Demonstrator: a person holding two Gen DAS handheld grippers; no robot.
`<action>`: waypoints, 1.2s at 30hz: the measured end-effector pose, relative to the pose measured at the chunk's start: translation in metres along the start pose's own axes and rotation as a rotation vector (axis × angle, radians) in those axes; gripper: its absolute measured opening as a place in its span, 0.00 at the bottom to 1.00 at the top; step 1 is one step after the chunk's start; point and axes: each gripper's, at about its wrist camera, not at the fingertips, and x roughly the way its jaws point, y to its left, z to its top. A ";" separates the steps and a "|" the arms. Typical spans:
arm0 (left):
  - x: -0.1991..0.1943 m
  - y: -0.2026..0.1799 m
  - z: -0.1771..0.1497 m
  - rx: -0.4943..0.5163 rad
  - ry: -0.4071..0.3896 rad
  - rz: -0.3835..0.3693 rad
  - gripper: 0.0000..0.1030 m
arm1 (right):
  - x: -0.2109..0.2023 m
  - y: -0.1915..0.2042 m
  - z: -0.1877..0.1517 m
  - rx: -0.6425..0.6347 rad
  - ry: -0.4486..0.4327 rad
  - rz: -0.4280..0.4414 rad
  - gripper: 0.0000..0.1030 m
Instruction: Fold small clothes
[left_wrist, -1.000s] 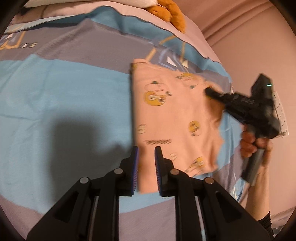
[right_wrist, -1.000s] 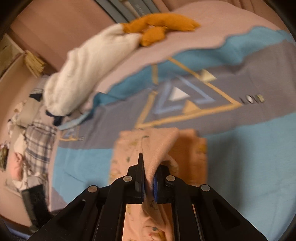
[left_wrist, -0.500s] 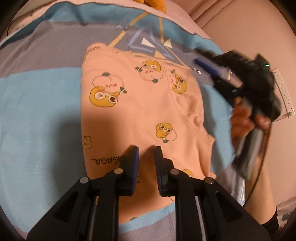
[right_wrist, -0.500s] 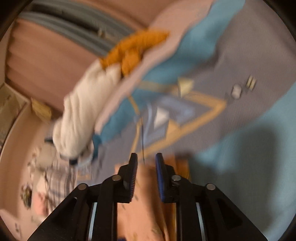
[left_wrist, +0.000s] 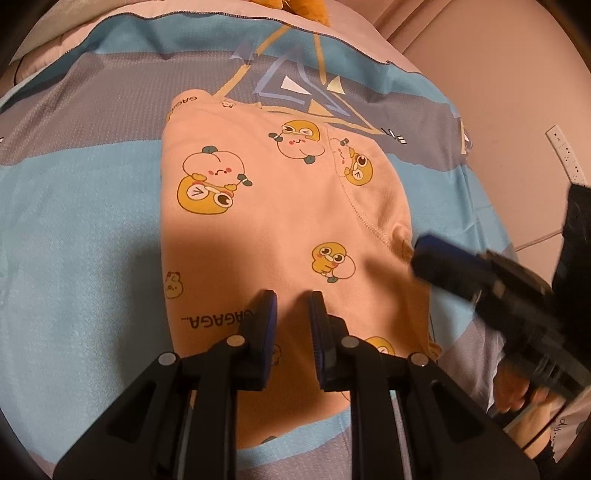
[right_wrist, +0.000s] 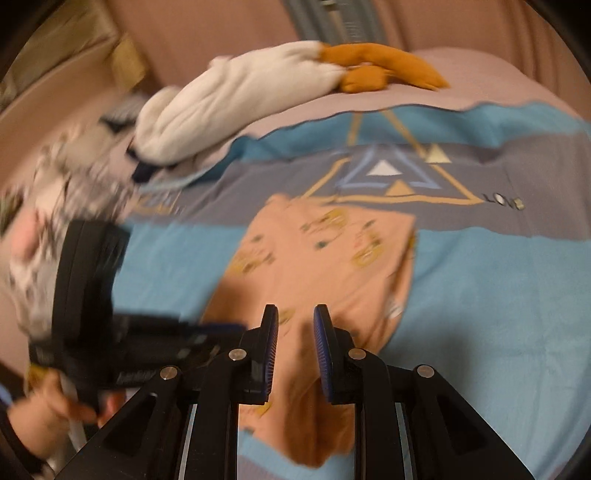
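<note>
Across the middle of both wrist views, the peach garment (left_wrist: 280, 229) with its yellow cartoon prints is lying on the blue and grey bedspread (left_wrist: 85, 206), its right part doubled over along a stitched seam. A second ago the right gripper (right_wrist: 295, 325) was pinching a raised flap of this cloth; now that flap is lying flat on the body of the garment. Its jaws have just been opening, and in its own view they are standing a little apart with nothing between them, only cloth showing behind the gap. That points to one fold being laid down and released, with further folds probably still to come.

In the left wrist view the same gripper is entering blurred from the right edge, its blue-padded tip close to the garment's right edge; whether it is touching the cloth I cannot tell. The left gripper (left_wrist: 293, 310) is hovering at the lower centre of its frame over the near part of the garment, jaws slightly parted and gripping nothing. It was empty a second ago too, and the garment is now filling far more of its view. A white and orange plush toy (right_wrist: 258, 96) is resting near the top of the right wrist view, well apart from the work.
</note>
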 end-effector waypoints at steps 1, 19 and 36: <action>0.001 0.000 0.000 0.002 -0.001 0.004 0.17 | 0.003 0.006 -0.005 -0.047 0.018 -0.039 0.22; -0.007 -0.011 -0.048 0.136 -0.028 0.145 0.23 | 0.019 0.005 -0.049 -0.110 0.140 -0.147 0.14; -0.048 0.063 -0.053 -0.177 -0.122 -0.036 0.84 | -0.027 -0.070 -0.060 0.394 0.034 0.097 0.57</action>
